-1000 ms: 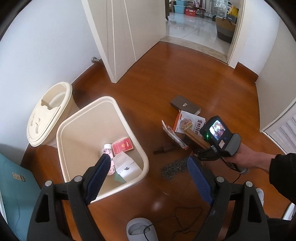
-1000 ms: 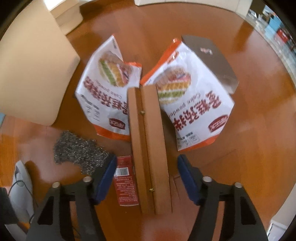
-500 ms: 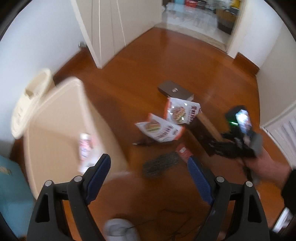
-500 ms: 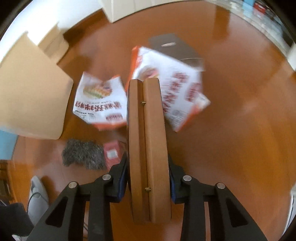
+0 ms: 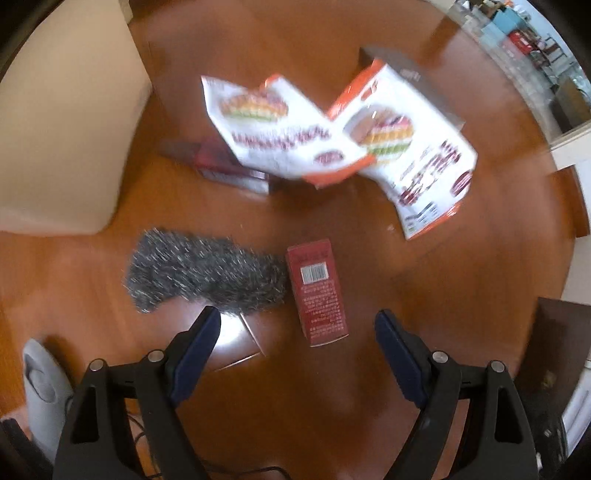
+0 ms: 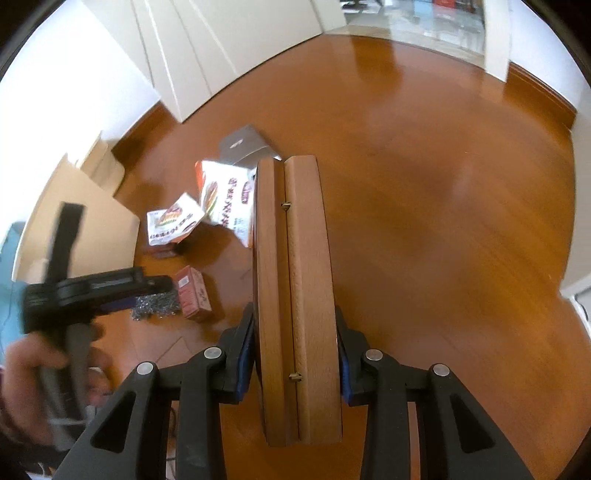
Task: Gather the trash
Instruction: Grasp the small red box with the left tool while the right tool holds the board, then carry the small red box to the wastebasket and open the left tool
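Note:
My right gripper [image 6: 294,354] is shut on a long wooden box [image 6: 293,280] and holds it above the floor. My left gripper [image 5: 297,345] is open and empty, low over a small red box [image 5: 317,291] and a grey steel-wool pad [image 5: 205,275] on the wooden floor; it also shows in the right wrist view [image 6: 122,291]. Two white and orange snack bags [image 5: 280,129] [image 5: 417,155] lie beyond, over a dark red packet [image 5: 225,168]. The cream trash bin [image 5: 70,122] stands to the left.
A grey flat box [image 6: 245,147] lies behind the bags. A grey slipper [image 5: 44,387] is at the lower left. White closet doors [image 6: 221,48] and an open doorway [image 6: 417,22] are at the back. A dark object [image 5: 554,354] is at the right edge.
My right gripper closed on the wooden box and lifted it off the floor. My left gripper swung from above the bin down over the red box and steel wool.

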Tool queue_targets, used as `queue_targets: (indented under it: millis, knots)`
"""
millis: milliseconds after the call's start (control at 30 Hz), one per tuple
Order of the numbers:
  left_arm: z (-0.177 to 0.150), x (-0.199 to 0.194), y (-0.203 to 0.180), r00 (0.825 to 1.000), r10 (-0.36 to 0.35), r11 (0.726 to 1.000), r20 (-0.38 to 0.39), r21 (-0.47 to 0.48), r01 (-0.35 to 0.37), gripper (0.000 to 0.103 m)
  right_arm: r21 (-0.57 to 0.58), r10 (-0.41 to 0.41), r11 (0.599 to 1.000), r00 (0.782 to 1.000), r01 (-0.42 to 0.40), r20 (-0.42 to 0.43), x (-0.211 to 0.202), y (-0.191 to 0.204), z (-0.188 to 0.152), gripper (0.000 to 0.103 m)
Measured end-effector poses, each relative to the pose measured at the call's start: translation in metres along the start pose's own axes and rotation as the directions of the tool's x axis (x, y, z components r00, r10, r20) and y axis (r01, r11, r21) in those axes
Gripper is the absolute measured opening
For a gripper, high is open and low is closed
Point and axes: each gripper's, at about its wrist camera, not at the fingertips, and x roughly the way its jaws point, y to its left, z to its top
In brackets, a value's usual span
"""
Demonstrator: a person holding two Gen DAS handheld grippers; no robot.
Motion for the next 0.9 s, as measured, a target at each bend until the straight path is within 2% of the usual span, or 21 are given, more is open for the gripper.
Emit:
queue_targets:
  millis: [100,200,533,600,700,733,767,900]
  knots:
    - [-0.003,0.014,0.000,1.000,0.005,0.999,-0.022,-0.035,-0.005,0.085,0.030,0.008,1.000,1.000,-0.009,0.019,-0.005,-0.014,-0.006,0.038]
    - [-0.007,0.017,-0.005,1.000,-0.010,0.999,-0.012,-0.037,0.010,0.085,0.052,0.021,0.998,1.000,-0.022,0.020,-0.006,-0.024,-0.013,0.038]
    - [-0.013,0.048,0.001,0.999,-0.001,0.995,-0.047,-0.098,-0.003,0.085,0.087,0.019,0.996,0.999,-0.023,0.048,-0.007,-0.030,-0.020,0.038]
    - [-0.011,0.055,0.000,0.999,-0.027,0.994,-0.042,-0.104,0.023,0.080,0.094,0.018,0.995,0.999,-0.023,0.049,-0.006,-0.032,-0.021,0.038]
    - [-0.008,0.059,-0.002,1.000,-0.010,0.995,-0.022,-0.104,0.008,0.052,0.100,0.018,0.995,0.999,-0.023,0.050,-0.007,-0.033,-0.021,0.038]
    - [-0.006,0.061,-0.005,1.000,0.004,0.996,-0.019,-0.088,-0.005,0.038,0.099,0.017,0.995,0.999,-0.022,0.049,-0.007,-0.034,-0.022,0.038]
    - [-0.002,0.063,-0.005,1.000,0.006,0.997,-0.022,-0.077,-0.008,0.030,0.099,0.015,0.995,0.999,-0.020,0.048,-0.006,-0.034,-0.022,0.038]
    - [-0.003,0.062,-0.009,1.000,-0.018,0.998,-0.019,-0.055,0.017,0.029,0.094,0.006,0.996,0.999,-0.010,0.037,-0.005,-0.030,-0.020,0.038]
